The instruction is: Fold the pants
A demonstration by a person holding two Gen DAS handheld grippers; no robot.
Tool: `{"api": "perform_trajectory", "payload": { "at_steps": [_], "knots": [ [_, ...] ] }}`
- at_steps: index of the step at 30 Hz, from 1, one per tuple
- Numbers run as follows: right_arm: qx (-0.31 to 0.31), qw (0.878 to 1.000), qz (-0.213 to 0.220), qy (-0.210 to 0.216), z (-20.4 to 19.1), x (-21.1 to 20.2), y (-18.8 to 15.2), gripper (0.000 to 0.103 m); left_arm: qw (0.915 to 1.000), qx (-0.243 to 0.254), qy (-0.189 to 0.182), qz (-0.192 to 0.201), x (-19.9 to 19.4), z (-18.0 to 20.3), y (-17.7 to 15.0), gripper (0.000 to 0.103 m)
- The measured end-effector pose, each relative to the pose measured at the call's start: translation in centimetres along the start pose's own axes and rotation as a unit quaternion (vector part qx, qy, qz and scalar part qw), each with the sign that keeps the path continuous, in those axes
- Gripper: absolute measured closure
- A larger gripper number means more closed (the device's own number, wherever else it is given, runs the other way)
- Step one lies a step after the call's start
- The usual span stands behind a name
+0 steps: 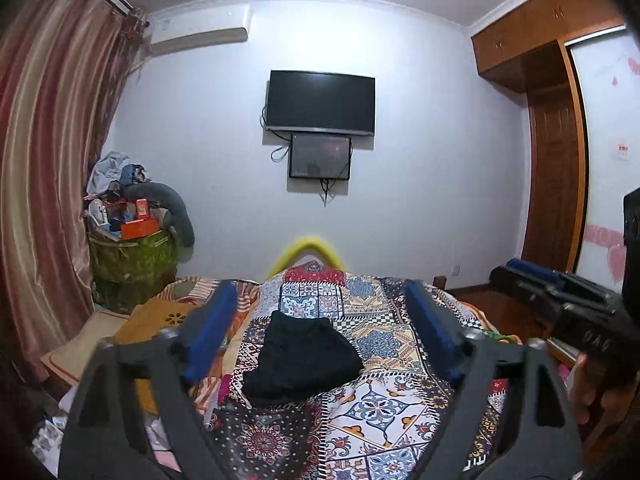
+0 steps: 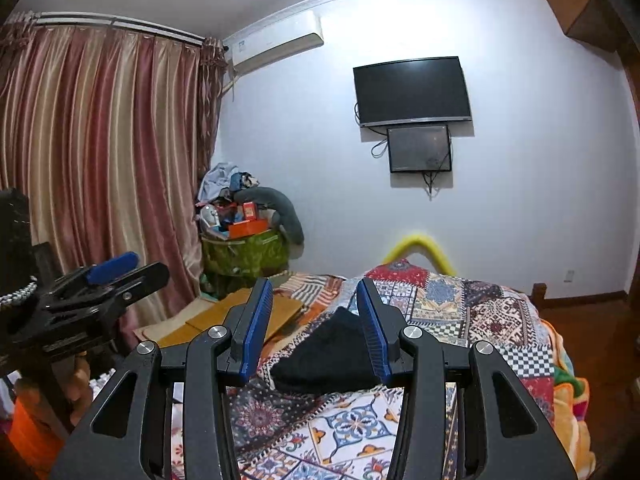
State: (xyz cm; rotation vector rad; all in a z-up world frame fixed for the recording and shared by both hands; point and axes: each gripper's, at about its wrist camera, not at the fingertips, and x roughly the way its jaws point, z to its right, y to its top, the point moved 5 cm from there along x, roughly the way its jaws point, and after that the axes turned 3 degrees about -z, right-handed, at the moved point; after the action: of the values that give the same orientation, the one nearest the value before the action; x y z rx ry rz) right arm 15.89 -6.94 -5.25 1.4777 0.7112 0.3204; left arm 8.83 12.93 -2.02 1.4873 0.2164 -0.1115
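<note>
bed (image 1: 372, 404) with patchwork quilt; black pants (image 1: 304, 360) lie mid-quilt in a compact, seemingly folded bundle. left claw (image 1: 320, 332) wide open, right claw (image 2: 316, 328) partly open, both raised and empty. any finishing press should come down flat, squaring edges without dragging layers.

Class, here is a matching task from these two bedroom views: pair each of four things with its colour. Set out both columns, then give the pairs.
Things:
1. pants
2. curtain
3. television
4. padded bar at the bed's far end

Colours:
A. yellow
B. dark screen, switched off
C. black, lying folded on the patchwork bedspread
D. striped pink and gold

Pairs: 1-C, 2-D, 3-B, 4-A
</note>
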Motion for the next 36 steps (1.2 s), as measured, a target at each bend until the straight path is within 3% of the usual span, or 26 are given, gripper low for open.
{"api": "perform_trajectory", "payload": {
  "at_steps": [2,6,8,11,36],
  "knots": [
    [-0.002,1.000,0.004,-0.010,0.0,-0.2,-0.3,0.039,1.0000,0.001,0.006,0.006,-0.6,0.0,-0.3,0.005],
    [0.017,1.000,-0.002,-0.008,0.4,-0.5,-0.4,0.027,0.9999,0.000,0.011,0.012,-1.4,-0.2,-0.8,0.000],
    [0.026,1.000,-0.003,-0.012,0.8,-0.6,-0.5,0.011,0.9999,-0.002,0.010,0.008,-1.4,-0.3,-1.0,0.000],
    [0.029,0.999,0.005,-0.030,1.1,-1.0,-0.4,0.003,1.0000,-0.007,0.006,0.000,-1.2,-0.5,-1.4,0.000],
    [0.014,0.999,0.001,-0.044,0.4,-1.5,-0.9,0.000,0.9995,-0.016,0.000,-0.027,0.4,-0.5,-3.0,0.000]
  ]
}}
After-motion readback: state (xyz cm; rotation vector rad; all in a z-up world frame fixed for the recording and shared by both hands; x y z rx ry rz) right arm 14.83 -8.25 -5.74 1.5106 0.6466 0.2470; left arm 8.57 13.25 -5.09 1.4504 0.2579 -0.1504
